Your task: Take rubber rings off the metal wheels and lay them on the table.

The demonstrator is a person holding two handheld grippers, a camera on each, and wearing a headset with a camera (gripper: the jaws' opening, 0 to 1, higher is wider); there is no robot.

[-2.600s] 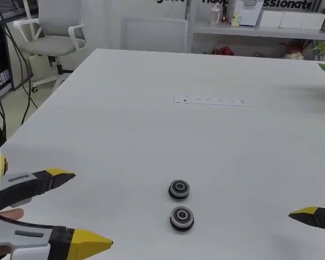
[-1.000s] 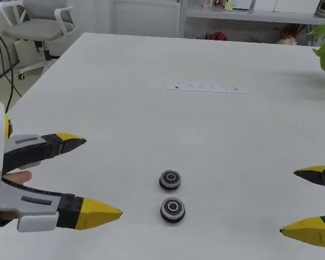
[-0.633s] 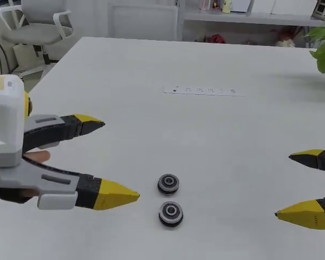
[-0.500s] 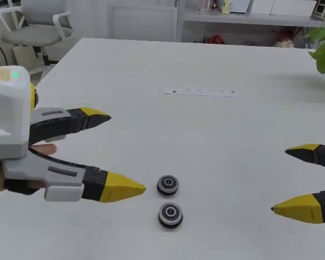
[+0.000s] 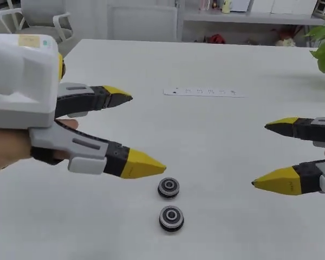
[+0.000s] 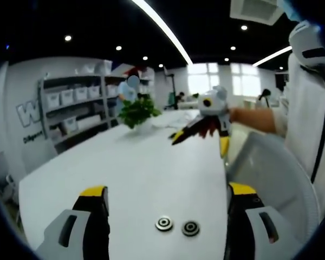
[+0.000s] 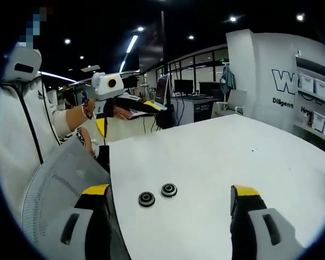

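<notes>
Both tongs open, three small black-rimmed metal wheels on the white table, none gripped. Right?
Not three. The head view shows two small black-rimmed metal wheels on the white table. The rest holds: the left tongs and right tongs are both open, and neither wheel is gripped.

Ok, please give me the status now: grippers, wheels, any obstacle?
Left gripper open, empty. Right gripper open, empty. Far wheel and near wheel on table, black rings on, untouched. Nothing in the way.
</notes>
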